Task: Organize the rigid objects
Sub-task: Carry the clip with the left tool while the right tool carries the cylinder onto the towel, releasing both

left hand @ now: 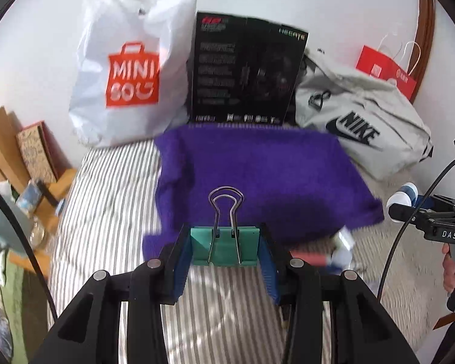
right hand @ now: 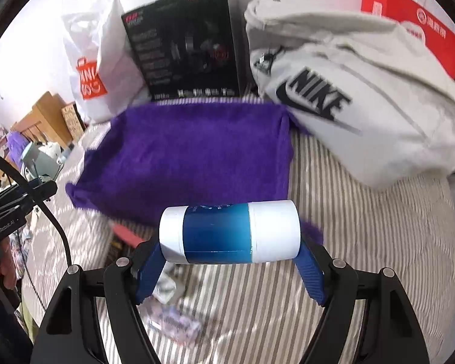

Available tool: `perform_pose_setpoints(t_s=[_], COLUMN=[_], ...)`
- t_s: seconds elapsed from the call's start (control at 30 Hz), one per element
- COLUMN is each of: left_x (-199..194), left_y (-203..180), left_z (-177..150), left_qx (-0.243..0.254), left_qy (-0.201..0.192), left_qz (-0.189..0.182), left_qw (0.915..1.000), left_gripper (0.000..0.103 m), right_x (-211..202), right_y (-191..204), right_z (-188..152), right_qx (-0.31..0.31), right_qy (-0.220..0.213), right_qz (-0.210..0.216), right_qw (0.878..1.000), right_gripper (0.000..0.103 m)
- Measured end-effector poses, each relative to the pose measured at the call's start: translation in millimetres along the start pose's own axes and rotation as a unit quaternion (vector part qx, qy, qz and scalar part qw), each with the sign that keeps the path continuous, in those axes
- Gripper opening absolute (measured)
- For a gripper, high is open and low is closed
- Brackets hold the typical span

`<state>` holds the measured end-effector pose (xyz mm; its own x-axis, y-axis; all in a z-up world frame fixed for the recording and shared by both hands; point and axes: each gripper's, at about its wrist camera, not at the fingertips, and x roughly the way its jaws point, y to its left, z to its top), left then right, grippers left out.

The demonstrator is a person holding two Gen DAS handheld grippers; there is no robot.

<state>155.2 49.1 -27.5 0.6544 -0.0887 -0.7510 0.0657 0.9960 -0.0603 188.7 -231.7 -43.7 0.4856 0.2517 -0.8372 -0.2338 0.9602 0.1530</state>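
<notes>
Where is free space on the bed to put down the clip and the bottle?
Free: the purple cloth, and striped sheet between it and the Nike bag. Crowded: along the wall, and the cloth's near-left corner beside the pink item.

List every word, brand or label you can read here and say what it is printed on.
"MINISO": orange logo on the white plastic bag.
"NIKE": black print on the grey bag.
"DAS": right gripper's body, seen in the left wrist view.
"GenRobot.AI": left gripper's body, seen in the right wrist view.
Black box: print too blurred.
Red paper bag: print too small.
Blue-and-white bottle: label unreadable.
</notes>
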Motion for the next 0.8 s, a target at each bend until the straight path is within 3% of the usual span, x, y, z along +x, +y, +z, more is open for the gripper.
perform_pose_setpoints(t_s=[0.23, 0.8], left_x=[34, 164], left_y=[-4, -8], left_z=[47, 90], left_qx=[-0.003, -0.024], left_qy=[-0.007, 0.060], left_qz=[-0.011, -0.035], left_qw=[0.9999, 0.9973], left_gripper=[0.039, 0.039], right_x=[19, 152], right_y=[2, 8], right_z=[43, 109], right_qx=[-0.013, -0.034], right_qy=[-0.014, 0.057], right_qz=[0.016, -0.005], right_qw=[1.000, 0.998], right_gripper=[0.076, 0.076])
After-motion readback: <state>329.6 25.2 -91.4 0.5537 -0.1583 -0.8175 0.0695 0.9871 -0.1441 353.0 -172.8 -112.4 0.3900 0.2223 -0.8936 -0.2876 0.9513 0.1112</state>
